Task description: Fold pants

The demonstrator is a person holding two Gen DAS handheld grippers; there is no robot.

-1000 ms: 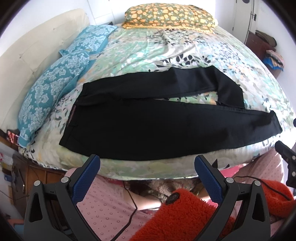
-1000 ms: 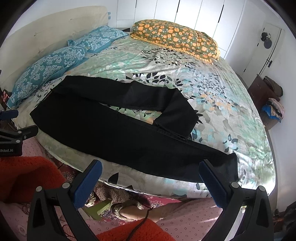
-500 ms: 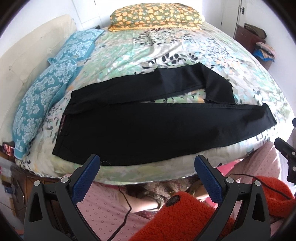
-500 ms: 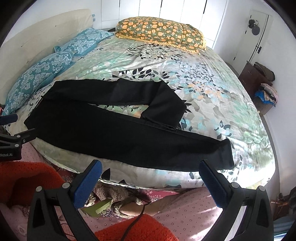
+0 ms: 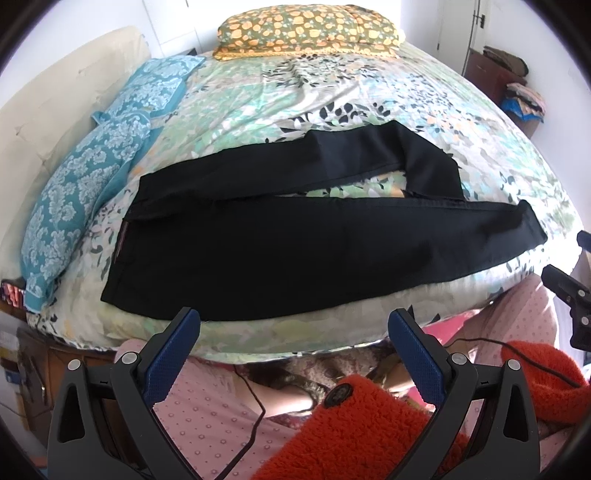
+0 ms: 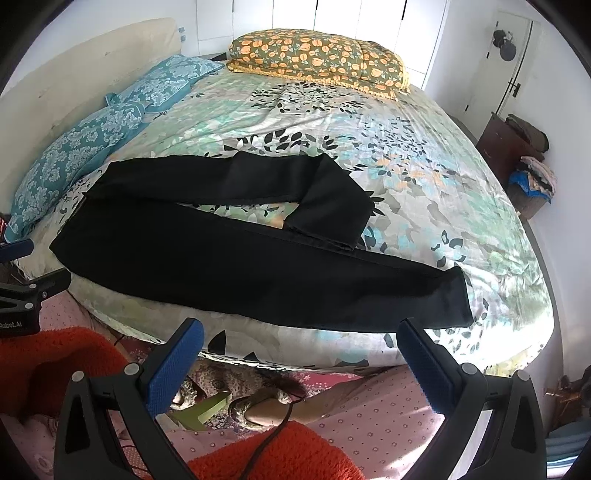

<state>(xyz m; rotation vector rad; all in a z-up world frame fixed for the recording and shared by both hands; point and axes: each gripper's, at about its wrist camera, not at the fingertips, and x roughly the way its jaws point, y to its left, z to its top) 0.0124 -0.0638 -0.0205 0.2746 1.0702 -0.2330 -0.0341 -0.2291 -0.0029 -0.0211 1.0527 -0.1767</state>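
Pants (image 5: pixel 280 254) lie spread along the bed's (image 6: pixel 388 147) near edge, soft and limp; best pinched at waistband or hems. Left gripper (image 5: pixel 293 326) and right gripper (image 6: pixel 301 334) fingers are spread, empty.

Black pants (image 5: pixel 295 251) lie spread across the middle of the frame on a bed (image 5: pixel 332 96) with a floral cover, the near leg running straight toward the right edge and the far leg doubled back at its end. Blue patterned pillows (image 5: pixel 85 184) sit at the left and an orange-flowered pillow (image 5: pixel 306 33) at top centre. At the bottom, the left hand-held gripper (image 5: pixel 293 332) has its blue-padded fingers (image 5: pixel 173 350) wide apart, empty, above pink dotted fabric (image 5: pixel 207 413) and a fuzzy red sleeve (image 5: pixel 362 424).
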